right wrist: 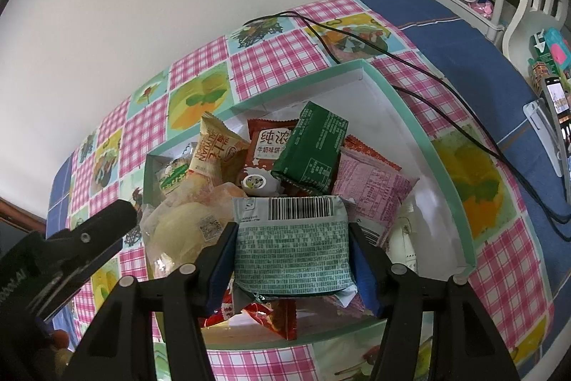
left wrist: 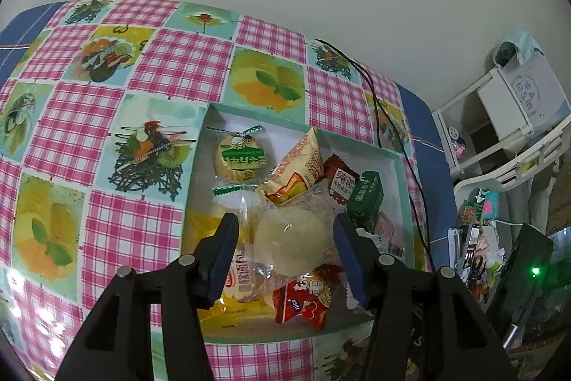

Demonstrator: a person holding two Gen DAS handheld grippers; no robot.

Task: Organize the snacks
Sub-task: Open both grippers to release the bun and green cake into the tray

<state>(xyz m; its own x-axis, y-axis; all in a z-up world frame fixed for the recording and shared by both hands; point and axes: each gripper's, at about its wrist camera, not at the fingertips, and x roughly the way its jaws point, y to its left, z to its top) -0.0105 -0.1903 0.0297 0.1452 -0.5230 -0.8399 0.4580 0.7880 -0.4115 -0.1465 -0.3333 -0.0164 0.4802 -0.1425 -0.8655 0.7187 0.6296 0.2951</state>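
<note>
A white box with a mint-green rim sits on the checked tablecloth and holds several wrapped snacks. My left gripper hangs over it. A pale round bun in clear wrap lies between its fingers, and the pads do not visibly press on it. My right gripper is shut on a pale green packet with a barcode, held above the box's near side. Behind it lie a dark green packet, a pink packet and a red-brown biscuit packet. A finger of the left gripper shows at the left.
A black cable runs over the cloth right of the box. A white shelf unit and a cluttered rack stand beyond the table's right edge, with a phone on a stand. A pale wall backs the table.
</note>
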